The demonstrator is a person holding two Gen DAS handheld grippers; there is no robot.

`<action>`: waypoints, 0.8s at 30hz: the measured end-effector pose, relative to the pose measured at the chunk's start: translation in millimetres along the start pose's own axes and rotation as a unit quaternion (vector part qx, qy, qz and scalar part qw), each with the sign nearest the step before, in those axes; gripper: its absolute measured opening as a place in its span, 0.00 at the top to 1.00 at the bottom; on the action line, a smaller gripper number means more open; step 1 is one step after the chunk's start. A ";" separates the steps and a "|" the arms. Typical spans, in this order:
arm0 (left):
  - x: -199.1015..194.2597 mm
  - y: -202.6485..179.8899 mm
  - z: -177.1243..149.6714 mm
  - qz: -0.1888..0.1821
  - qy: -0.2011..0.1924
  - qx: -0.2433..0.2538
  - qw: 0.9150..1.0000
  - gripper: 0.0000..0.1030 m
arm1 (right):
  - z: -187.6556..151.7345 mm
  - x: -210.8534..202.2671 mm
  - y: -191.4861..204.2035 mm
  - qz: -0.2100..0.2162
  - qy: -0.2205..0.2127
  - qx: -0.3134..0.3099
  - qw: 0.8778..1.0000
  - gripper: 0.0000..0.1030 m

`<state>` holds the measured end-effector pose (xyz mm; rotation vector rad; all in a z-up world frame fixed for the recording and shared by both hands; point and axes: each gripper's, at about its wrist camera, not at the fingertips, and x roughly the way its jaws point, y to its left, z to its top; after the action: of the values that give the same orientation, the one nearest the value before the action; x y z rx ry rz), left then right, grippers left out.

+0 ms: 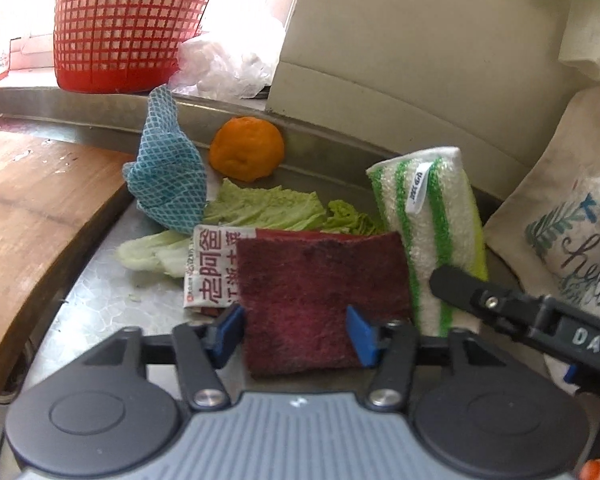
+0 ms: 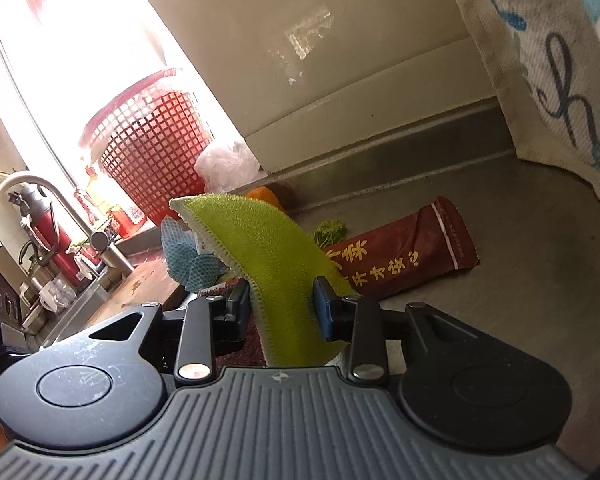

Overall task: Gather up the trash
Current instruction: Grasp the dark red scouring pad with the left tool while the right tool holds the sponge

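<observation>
The left gripper (image 1: 296,334) clamps a dark red scouring pad (image 1: 320,300); the right gripper (image 2: 280,308) pinches a green-and-white striped sponge cloth (image 2: 268,256). Beyond, a red snack wrapper (image 2: 404,256), pale cabbage leaves (image 1: 260,208) and an orange peel (image 1: 246,154) remain uncollected on the steel counter (image 1: 100,300).

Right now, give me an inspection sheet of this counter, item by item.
Surface: steel counter, wooden board at left.
Job's things: orange peel, cabbage leaves, printed wrapper under a maroon scouring pad; brown snack packet.
Clutter: blue mesh cloth, green striped cloth, red basket, cloth bag.
Grippers: left claw around the scouring pad, pads at its edges; right claw shut on the green striped cloth.
Cables: nothing seen.
Surroundings: tap, bright window.
</observation>
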<state>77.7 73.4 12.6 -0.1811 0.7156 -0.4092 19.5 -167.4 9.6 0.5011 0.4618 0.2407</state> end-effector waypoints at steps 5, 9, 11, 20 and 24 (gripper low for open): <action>-6.4 8.0 -2.6 -0.028 -0.018 -0.032 0.999 0.56 | -1.4 1.7 -3.2 -0.001 0.002 0.010 1.000 0.62; -8.5 14.1 -5.4 -0.050 -0.020 -0.061 0.997 0.58 | -3.2 3.8 -3.4 -0.004 0.005 0.014 1.000 0.62; -12.6 14.7 -7.7 -0.062 -0.019 -0.068 0.996 0.58 | -3.2 4.0 -3.3 -0.004 0.005 0.014 1.000 0.62; -31.0 0.7 -24.1 -0.085 0.007 -0.028 0.996 0.58 | -6.9 3.4 -1.8 -0.003 0.005 0.018 1.000 0.62; -41.0 4.5 -22.7 -0.058 0.015 0.024 0.998 0.58 | -7.3 2.2 -3.1 -0.002 0.005 0.019 1.000 0.62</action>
<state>36.0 94.4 19.0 -0.1724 0.7270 -0.5398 18.2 -166.4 1.5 0.5369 0.4775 0.2318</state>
